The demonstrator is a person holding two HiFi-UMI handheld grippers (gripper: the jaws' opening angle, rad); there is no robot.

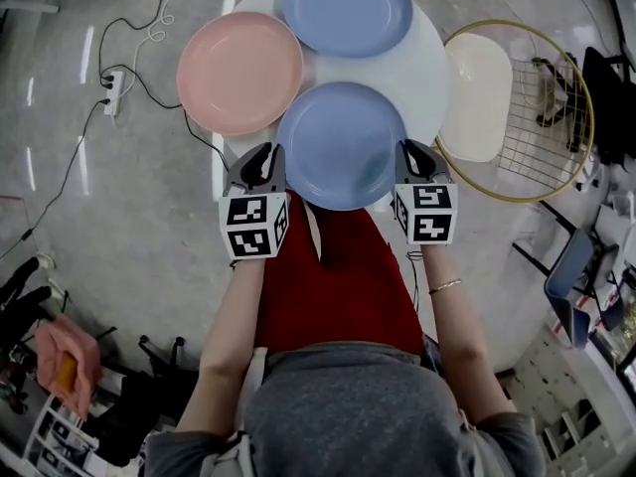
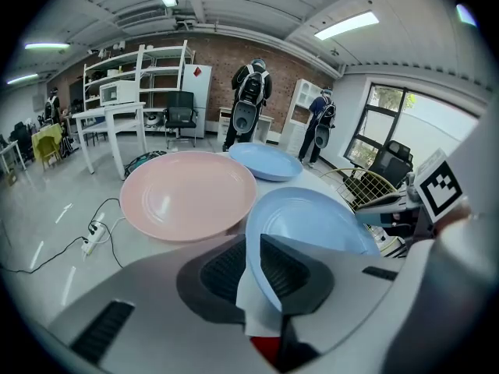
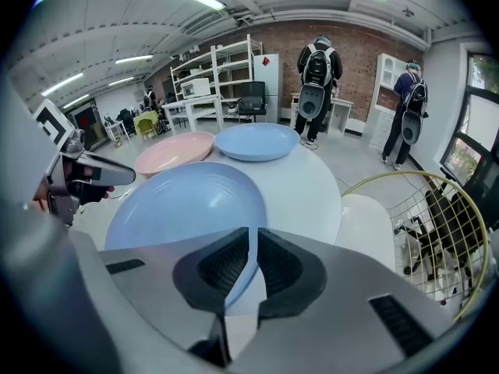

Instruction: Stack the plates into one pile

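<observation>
Three plates lie on a round white table (image 1: 425,63). A pink plate (image 1: 238,73) (image 2: 187,193) (image 3: 175,153) is at the left, and a far blue plate (image 1: 348,8) (image 2: 265,162) (image 3: 256,141) is at the back. A near blue plate (image 1: 341,142) (image 2: 312,224) (image 3: 179,205) is at the front edge. My left gripper (image 1: 266,165) (image 2: 253,269) is at this plate's left rim, which runs between its jaws with a gap showing on the left side. My right gripper (image 1: 412,157) (image 3: 251,263) is shut on the same plate's right rim.
A gold-rimmed wire basket (image 1: 556,117) (image 3: 437,232) stands right of the table with a white dish (image 1: 475,92) in it. A power strip (image 1: 112,92) and cables lie on the floor to the left. People with backpacks (image 2: 251,100) stand by the brick wall.
</observation>
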